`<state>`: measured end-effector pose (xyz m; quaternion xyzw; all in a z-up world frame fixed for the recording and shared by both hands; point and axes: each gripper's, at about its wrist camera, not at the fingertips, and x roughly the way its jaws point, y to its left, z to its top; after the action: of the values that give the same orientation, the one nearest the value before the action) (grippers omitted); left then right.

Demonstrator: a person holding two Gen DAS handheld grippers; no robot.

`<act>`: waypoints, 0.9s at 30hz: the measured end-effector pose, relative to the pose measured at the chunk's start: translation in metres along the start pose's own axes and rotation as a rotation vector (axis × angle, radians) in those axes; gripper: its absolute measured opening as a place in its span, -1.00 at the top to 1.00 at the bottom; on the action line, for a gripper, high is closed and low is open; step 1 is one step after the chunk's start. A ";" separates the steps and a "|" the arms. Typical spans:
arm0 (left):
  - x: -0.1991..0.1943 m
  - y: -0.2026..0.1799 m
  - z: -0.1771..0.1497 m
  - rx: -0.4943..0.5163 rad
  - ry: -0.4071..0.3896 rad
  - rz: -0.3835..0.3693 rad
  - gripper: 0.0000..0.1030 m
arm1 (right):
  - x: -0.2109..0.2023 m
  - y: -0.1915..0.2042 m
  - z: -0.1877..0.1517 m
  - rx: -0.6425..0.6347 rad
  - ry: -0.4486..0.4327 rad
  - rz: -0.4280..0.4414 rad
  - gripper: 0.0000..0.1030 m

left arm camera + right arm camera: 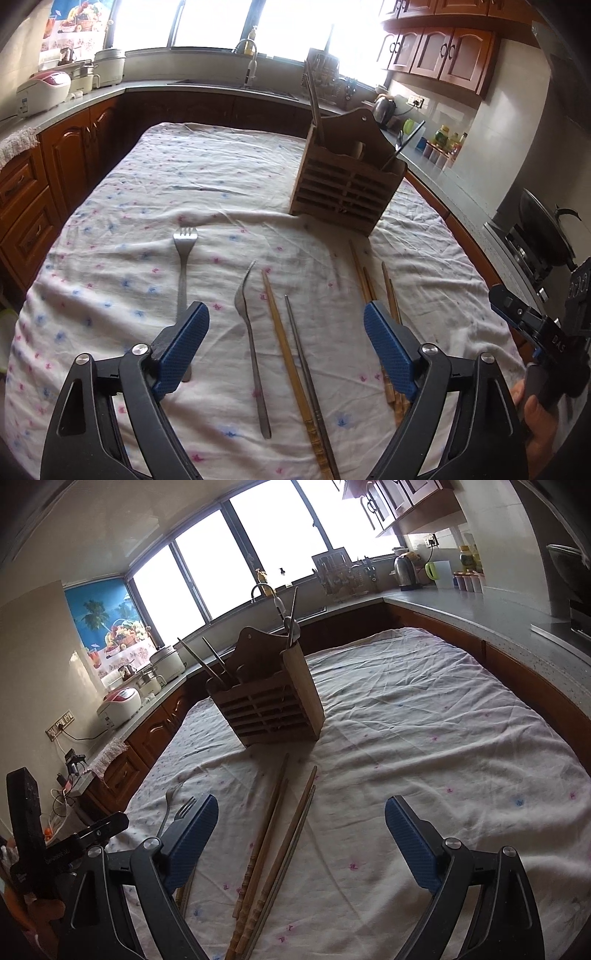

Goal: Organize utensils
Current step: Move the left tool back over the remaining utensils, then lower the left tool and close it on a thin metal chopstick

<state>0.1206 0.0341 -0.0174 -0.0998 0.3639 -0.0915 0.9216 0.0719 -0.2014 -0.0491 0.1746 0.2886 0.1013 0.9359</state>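
Note:
A wooden utensil holder [347, 188] [269, 705] stands on the flowered tablecloth [147, 192] with a few utensils sticking out of it. In the left wrist view my left gripper [286, 310] is open just above the cloth. Between its blue pads lie a steel utensil turned on its side [251, 332], a wooden chopstick [284, 339] and a metal chopstick [303, 350]. A steel fork [183, 266] lies by the left pad, and more wooden chopsticks [369, 284] by the right pad. My right gripper [303, 803] is open over several chopsticks [273, 834], touching none.
Kitchen counters with wooden cabinets [70, 147] ring the table on three sides. A rice cooker [42, 92], sink tap [251, 62], kettle [406, 568] and wok [546, 229] stand on them. A hand [535, 406] holds the other gripper at the right edge. Bare cloth [443, 720] stretches right of the holder.

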 end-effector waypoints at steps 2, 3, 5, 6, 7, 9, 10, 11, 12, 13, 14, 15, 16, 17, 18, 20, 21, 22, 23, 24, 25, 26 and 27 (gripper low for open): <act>0.006 -0.003 0.000 0.015 0.014 -0.002 -0.54 | 0.003 0.000 0.000 -0.003 0.003 -0.002 -0.78; 0.009 -0.005 -0.001 0.023 0.022 -0.003 -0.51 | 0.004 0.000 0.000 -0.003 0.006 -0.003 -0.75; 0.015 -0.009 -0.002 0.036 0.041 -0.011 -0.35 | 0.007 0.000 0.000 -0.003 0.015 -0.004 -0.65; 0.019 -0.010 -0.003 0.042 0.053 -0.018 -0.31 | 0.009 -0.001 0.000 -0.003 0.021 -0.005 -0.57; 0.023 -0.012 -0.004 0.048 0.064 -0.024 -0.22 | 0.011 -0.001 0.000 -0.004 0.026 -0.007 -0.51; 0.031 -0.014 -0.004 0.057 0.084 -0.031 -0.09 | 0.015 -0.002 0.001 -0.006 0.037 -0.008 -0.39; 0.034 -0.016 -0.004 0.060 0.094 -0.039 -0.02 | 0.017 -0.003 0.001 -0.005 0.044 -0.008 -0.31; 0.037 -0.017 -0.005 0.062 0.103 -0.047 0.05 | 0.020 -0.004 0.002 -0.003 0.050 -0.007 -0.27; 0.041 -0.018 -0.005 0.066 0.112 -0.053 0.09 | 0.022 -0.004 0.003 -0.002 0.056 -0.005 -0.19; 0.045 -0.019 -0.004 0.072 0.121 -0.056 0.17 | 0.024 -0.005 0.003 -0.001 0.061 -0.006 -0.13; 0.048 -0.021 -0.004 0.080 0.128 -0.058 0.23 | 0.026 -0.005 0.004 -0.001 0.066 -0.006 -0.10; 0.052 -0.021 -0.004 0.086 0.136 -0.059 0.25 | 0.028 -0.005 0.005 -0.001 0.070 -0.005 -0.04; 0.055 -0.021 -0.004 0.089 0.145 -0.058 0.30 | 0.030 -0.005 0.006 -0.001 0.073 -0.003 0.02; 0.058 -0.022 -0.003 0.091 0.152 -0.060 0.33 | 0.032 -0.006 0.007 -0.001 0.079 -0.002 0.04; 0.062 -0.022 -0.003 0.092 0.162 -0.062 0.33 | 0.035 -0.006 0.008 -0.001 0.084 0.001 0.07; 0.069 -0.021 -0.003 0.097 0.181 -0.056 0.34 | 0.039 -0.005 0.009 -0.005 0.093 0.001 0.14; 0.073 -0.021 -0.003 0.099 0.193 -0.052 0.35 | 0.041 -0.005 0.009 -0.009 0.101 0.001 0.21; 0.075 -0.021 -0.003 0.099 0.202 -0.050 0.37 | 0.045 -0.004 0.009 -0.013 0.109 0.003 0.26; 0.078 -0.021 -0.004 0.099 0.212 -0.048 0.38 | 0.048 -0.003 0.008 -0.016 0.121 0.003 0.29; 0.080 -0.021 -0.004 0.100 0.223 -0.046 0.38 | 0.052 -0.003 0.008 -0.019 0.133 0.005 0.32; 0.083 -0.020 -0.005 0.101 0.233 -0.044 0.38 | 0.056 -0.002 0.007 -0.022 0.146 0.007 0.34; 0.084 -0.021 -0.006 0.102 0.240 -0.046 0.39 | 0.060 -0.001 0.005 -0.025 0.158 0.006 0.36; 0.086 -0.021 -0.007 0.104 0.247 -0.047 0.40 | 0.064 0.000 0.004 -0.030 0.169 0.005 0.40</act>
<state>0.1756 -0.0074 -0.0730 -0.0486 0.4669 -0.1435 0.8712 0.1259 -0.1843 -0.0785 0.1521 0.3648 0.1223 0.9104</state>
